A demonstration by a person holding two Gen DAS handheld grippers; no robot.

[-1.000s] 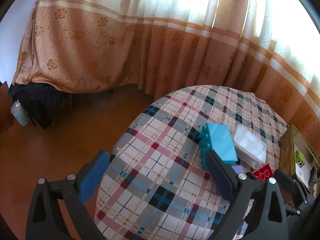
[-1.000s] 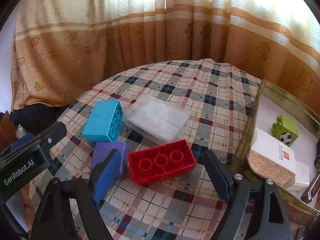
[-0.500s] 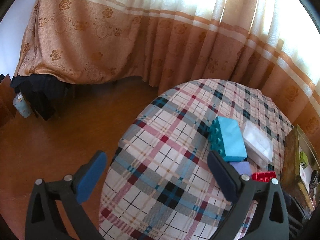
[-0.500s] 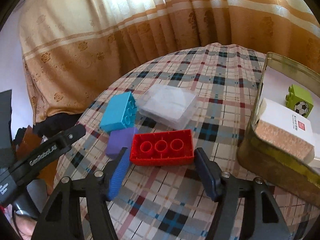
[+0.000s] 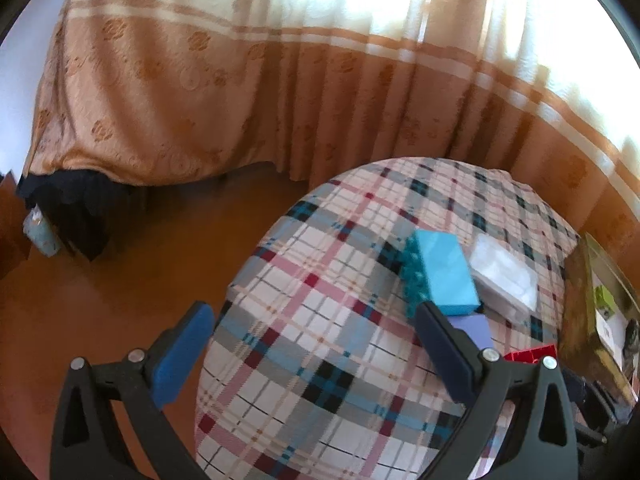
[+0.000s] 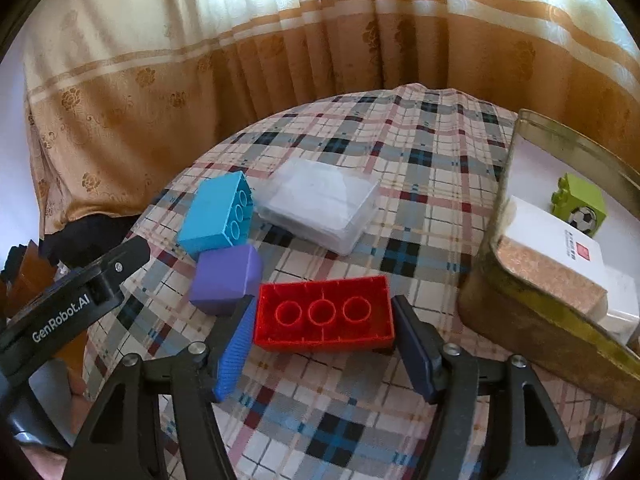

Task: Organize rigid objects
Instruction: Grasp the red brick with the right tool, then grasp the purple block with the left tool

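Observation:
A red brick [image 6: 324, 314] lies underside up on the plaid table [image 6: 420, 152]. My right gripper [image 6: 324, 320] has closed on it, a pad against each end. A purple block [image 6: 226, 276], a blue brick [image 6: 216, 216] and a clear plastic box [image 6: 318, 204] lie just beyond. In the left wrist view my left gripper [image 5: 312, 336] is open and empty above the table's left edge, with the blue brick [image 5: 440, 276], the purple block [image 5: 470, 328] and the clear box [image 5: 504, 276] to its right.
A gold tin [image 6: 520, 304] at the right holds a white box with a cork end [image 6: 548, 252] and a green block with a football print [image 6: 578, 204]. Curtains [image 6: 280, 40] hang behind the table. Bare wooden floor [image 5: 120, 280] lies to the left.
My right gripper has moved forward and narrowed until its pads meet the ends of the red brick. My left gripper has shifted slightly; it stays open.

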